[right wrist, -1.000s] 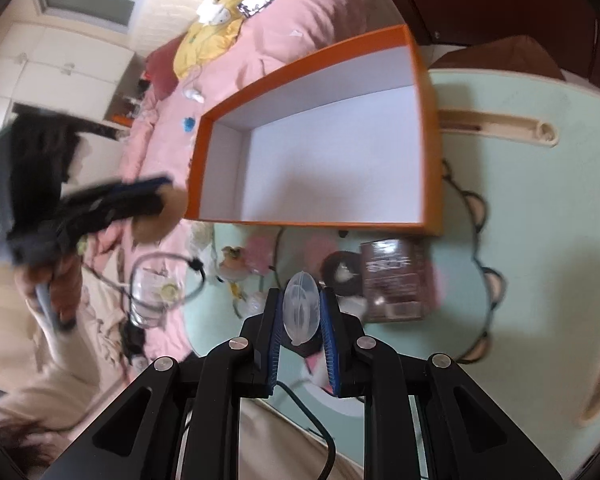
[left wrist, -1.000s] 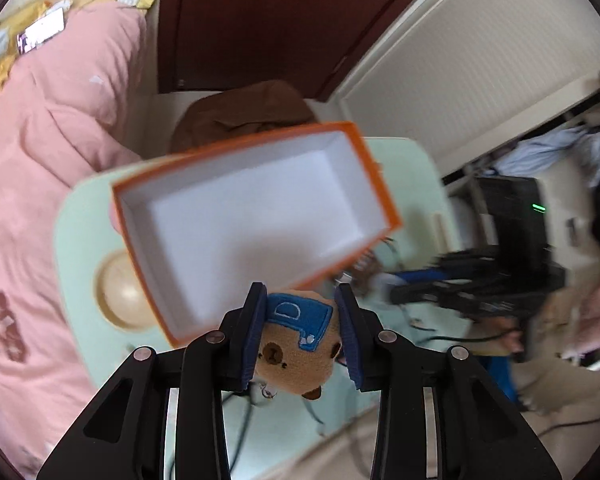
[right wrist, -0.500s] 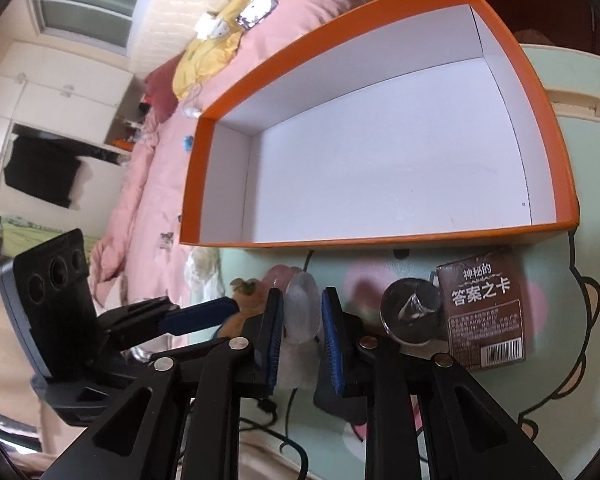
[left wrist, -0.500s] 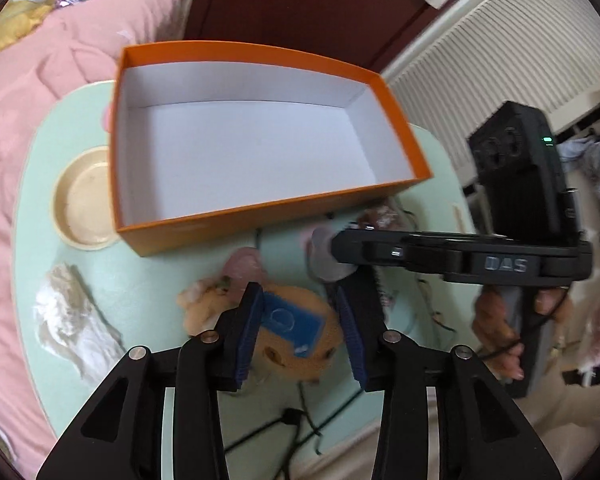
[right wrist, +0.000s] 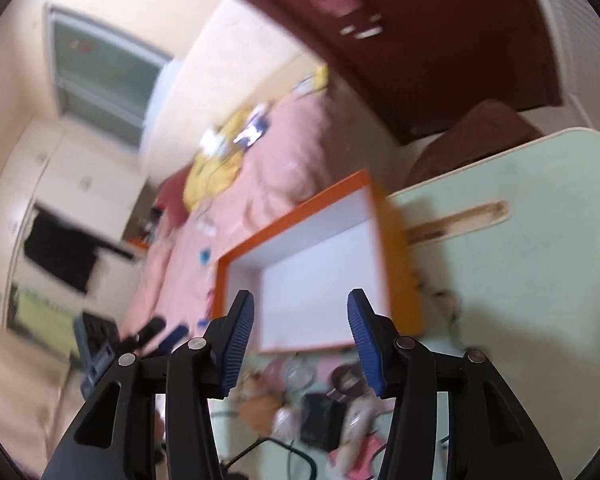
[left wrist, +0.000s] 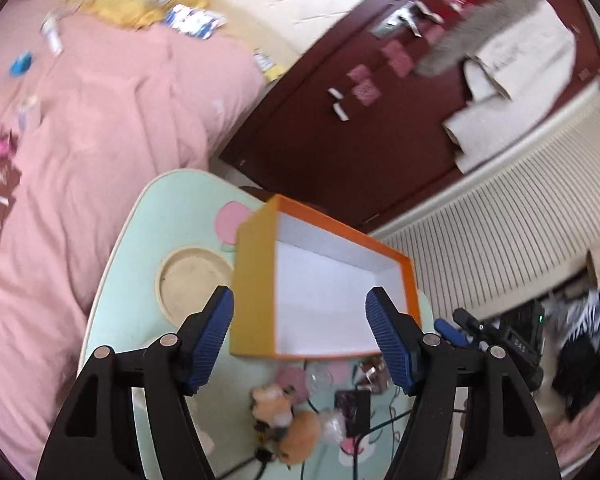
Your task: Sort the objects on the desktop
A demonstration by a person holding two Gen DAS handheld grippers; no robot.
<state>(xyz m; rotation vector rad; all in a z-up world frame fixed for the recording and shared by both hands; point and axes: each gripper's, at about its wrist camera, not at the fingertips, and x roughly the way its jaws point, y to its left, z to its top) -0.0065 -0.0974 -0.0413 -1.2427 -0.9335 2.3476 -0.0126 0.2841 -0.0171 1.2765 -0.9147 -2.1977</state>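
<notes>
An orange box with a white inside stands empty on the mint-green table. My left gripper hangs open above and before it, nothing between its fingers. Below the box lie a brown plush toy, a clear round piece and a small dark card box. In the blurred right wrist view my right gripper is open and empty too, raised over the orange box, with the plush toy, the clear piece and the dark card box beneath.
A round beige recess sits in the table left of the box, a long slot to its right. Black cables trail over the near edge. A pink bed borders the table; a dark red door stands behind.
Both grippers have opened and pulled up and back from the table. The plush toy has left the left gripper and the clear piece the right; both now lie before the box.
</notes>
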